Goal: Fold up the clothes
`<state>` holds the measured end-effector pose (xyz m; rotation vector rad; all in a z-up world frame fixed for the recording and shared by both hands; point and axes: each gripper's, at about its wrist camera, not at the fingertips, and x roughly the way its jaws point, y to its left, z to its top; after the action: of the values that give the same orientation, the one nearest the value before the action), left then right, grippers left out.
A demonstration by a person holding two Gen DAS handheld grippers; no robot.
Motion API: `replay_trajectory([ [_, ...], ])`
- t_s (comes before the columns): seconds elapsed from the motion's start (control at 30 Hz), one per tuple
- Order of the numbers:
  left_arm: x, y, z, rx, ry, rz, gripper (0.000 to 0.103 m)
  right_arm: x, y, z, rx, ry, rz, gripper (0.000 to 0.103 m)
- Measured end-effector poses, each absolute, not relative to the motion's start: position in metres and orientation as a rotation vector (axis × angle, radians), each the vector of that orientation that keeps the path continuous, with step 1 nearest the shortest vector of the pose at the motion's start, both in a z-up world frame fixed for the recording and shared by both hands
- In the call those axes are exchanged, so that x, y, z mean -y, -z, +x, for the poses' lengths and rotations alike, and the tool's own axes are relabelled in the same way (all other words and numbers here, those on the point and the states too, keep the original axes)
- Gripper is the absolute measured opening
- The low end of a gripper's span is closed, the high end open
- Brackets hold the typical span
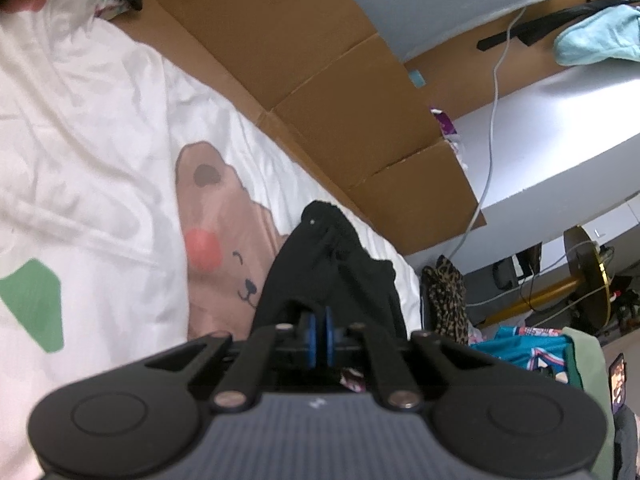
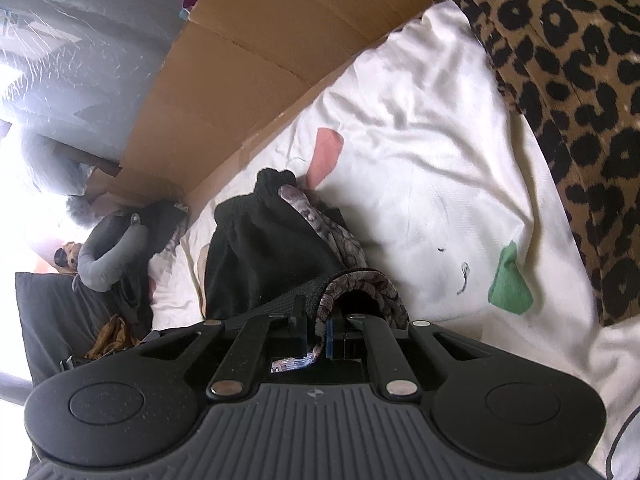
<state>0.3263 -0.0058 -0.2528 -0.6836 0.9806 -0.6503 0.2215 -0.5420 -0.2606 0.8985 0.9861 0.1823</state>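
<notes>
Both my left tongs (image 1: 319,334) and right tongs (image 2: 316,332) are clamped on the black garment (image 2: 264,256), lifted bunched above the bear-print bedsheet (image 1: 120,128), so folding seems barely begun.

The garment (image 2: 260,248) is black with a grey snakeskin-patterned lining; the bed sheet (image 1: 100,120) is white with a brown bear print; the blanket (image 2: 560,60) is leopard-spotted.

Each wrist view looks forward and down along its own claw, close over the white printed bedsheet (image 1: 100,128). Both views share that sheet, the brown flattened cardboard (image 1: 320,92) along its far edge, and the bunched black garment (image 2: 260,248).
</notes>
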Motion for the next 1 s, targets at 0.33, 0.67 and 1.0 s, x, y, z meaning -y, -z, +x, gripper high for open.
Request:
replay_trajectory([
  [0.33, 0.015, 0.257, 0.351, -0.977, 0.634, -0.647, 0.005, 0.542, 0.263, 0.244, -0.99, -0.147, 0.885, 0.007],
  [0.67, 0.026, 0.277, 0.379, -1.062, 0.575, -0.613, 0.009, 0.542, 0.272, 0.261, -1.043, -0.099, 0.83, 0.013],
  [1.0, 0.015, 0.249, 0.362, -1.04, 0.57, -0.402, 0.042, 0.543, 0.252, 0.246, -1.04, -0.104, 0.634, 0.047],
])
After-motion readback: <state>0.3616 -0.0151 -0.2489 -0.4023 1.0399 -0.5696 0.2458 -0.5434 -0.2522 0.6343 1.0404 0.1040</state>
